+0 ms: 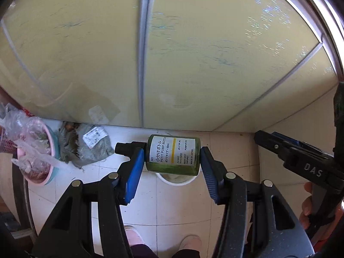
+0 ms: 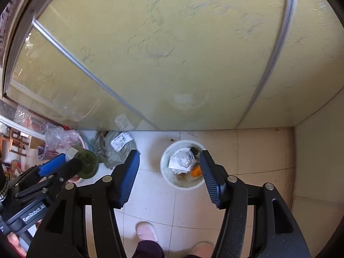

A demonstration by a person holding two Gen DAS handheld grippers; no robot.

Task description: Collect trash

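My left gripper (image 1: 172, 159) is shut on a small green pump bottle (image 1: 173, 155) with a white label and black pump head, held sideways above a white trash bucket (image 1: 178, 179) on the floor. In the right wrist view the same bottle (image 2: 86, 163) shows at the left, in the left gripper (image 2: 68, 163). My right gripper (image 2: 169, 163) is open and empty, above the white bucket (image 2: 165, 167), which holds a clear plastic bottle (image 2: 185, 158), paper and an orange piece (image 2: 196, 171). The right gripper also shows at the right edge of the left wrist view (image 1: 277, 142).
A yellow-green glass door (image 1: 172, 53) stands behind the bucket. A grey-green bag with a label (image 1: 90, 146) lies on the tiled floor. A pink basin with plastic wrap (image 1: 34, 150) sits at the left. The person's feet (image 2: 146, 232) are below.
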